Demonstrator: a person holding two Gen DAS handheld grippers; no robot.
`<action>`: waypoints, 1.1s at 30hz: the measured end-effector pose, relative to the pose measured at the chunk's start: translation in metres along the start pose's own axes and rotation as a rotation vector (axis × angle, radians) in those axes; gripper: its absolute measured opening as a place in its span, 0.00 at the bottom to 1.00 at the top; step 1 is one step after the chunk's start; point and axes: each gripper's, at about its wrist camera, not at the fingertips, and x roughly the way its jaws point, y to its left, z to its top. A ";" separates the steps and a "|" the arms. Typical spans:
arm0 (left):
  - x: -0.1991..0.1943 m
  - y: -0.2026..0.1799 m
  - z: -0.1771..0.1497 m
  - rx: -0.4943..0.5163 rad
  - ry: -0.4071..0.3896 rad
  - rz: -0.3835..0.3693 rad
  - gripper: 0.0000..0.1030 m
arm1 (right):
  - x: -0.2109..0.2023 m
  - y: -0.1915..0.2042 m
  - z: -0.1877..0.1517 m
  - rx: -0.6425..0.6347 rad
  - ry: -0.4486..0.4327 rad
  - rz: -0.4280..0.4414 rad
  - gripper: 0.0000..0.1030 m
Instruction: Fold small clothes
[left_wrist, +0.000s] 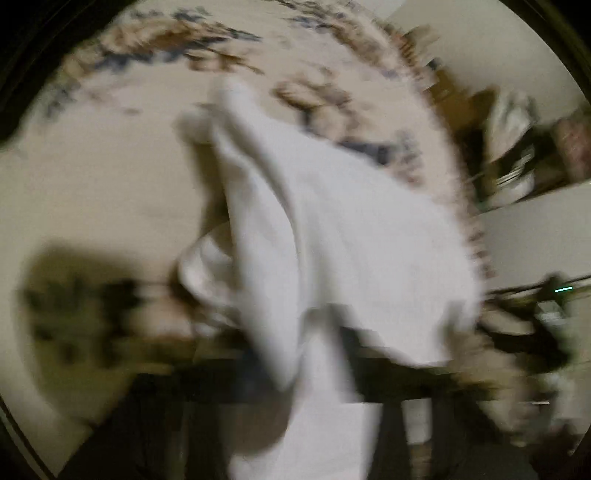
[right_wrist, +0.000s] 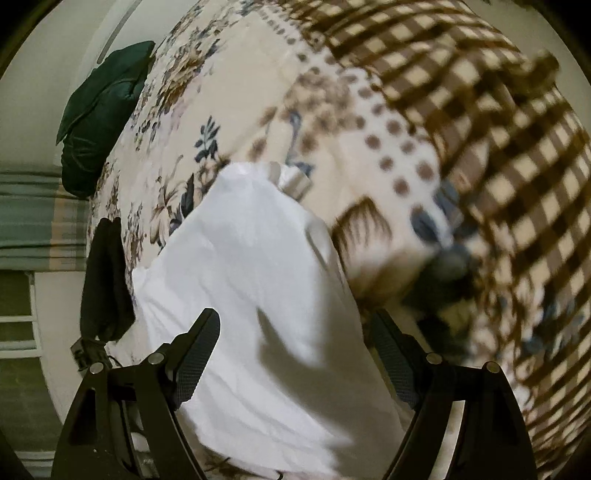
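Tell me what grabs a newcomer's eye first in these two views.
A white garment fills the middle of both views, lying between the right claw's spread fingers on a floral bedspread. A brown checked blanket crowds the upper right; the left view is blurred.

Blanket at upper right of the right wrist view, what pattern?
Brown and cream checks on the blanket; clearest in the right wrist view.

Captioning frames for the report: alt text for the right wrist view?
A white garment lies on a floral bedspread, between the open right gripper's black fingers. A dark green cushion sits upper left; a brown checked blanket fills the blurred right side.
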 end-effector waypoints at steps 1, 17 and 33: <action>-0.003 0.005 0.001 -0.043 -0.009 -0.077 0.08 | 0.001 0.003 0.003 -0.016 -0.006 -0.009 0.83; -0.068 0.064 0.030 -0.290 -0.118 -0.078 0.70 | 0.013 -0.011 0.034 0.092 0.043 0.077 0.61; 0.009 0.058 0.116 -0.158 -0.011 0.018 0.13 | 0.064 0.022 0.103 0.011 0.041 0.040 0.13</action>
